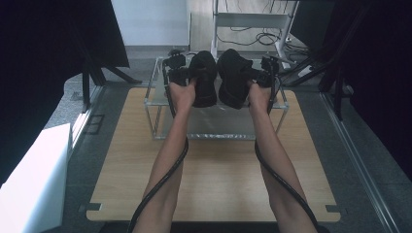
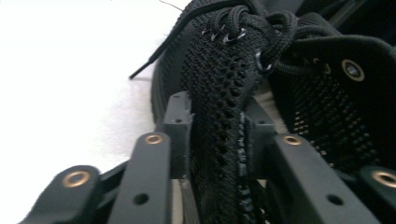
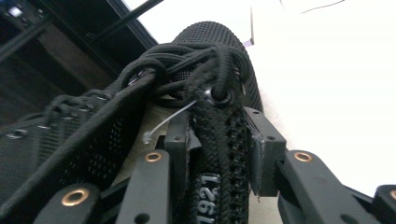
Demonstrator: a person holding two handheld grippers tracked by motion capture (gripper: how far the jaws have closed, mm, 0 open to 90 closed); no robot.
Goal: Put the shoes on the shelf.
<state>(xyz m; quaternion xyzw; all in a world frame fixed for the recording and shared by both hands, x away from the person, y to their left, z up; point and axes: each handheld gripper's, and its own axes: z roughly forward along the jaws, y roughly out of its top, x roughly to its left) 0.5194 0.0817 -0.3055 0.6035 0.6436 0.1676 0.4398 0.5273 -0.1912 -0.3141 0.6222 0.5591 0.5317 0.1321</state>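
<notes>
Two black mesh lace-up shoes are held side by side over the top of a clear shelf rack (image 1: 170, 132). My left gripper (image 1: 180, 75) is shut on the side wall of the left shoe (image 1: 204, 80). In the left gripper view the pads of that gripper (image 2: 217, 121) pinch the mesh collar of the left shoe (image 2: 219, 70) just below the laces. My right gripper (image 1: 260, 75) is shut on the right shoe (image 1: 233, 77). In the right gripper view its jaws (image 3: 219, 135) squeeze the right shoe's (image 3: 212, 46) eyelet edge, with the toe pointing away.
The rack stands at the far end of a wooden table (image 1: 218, 184). A white box (image 1: 34, 184) sits off the table's left side, and a white cart frame (image 1: 252, 19) with cables stands behind. Dark curtains and stands flank both sides.
</notes>
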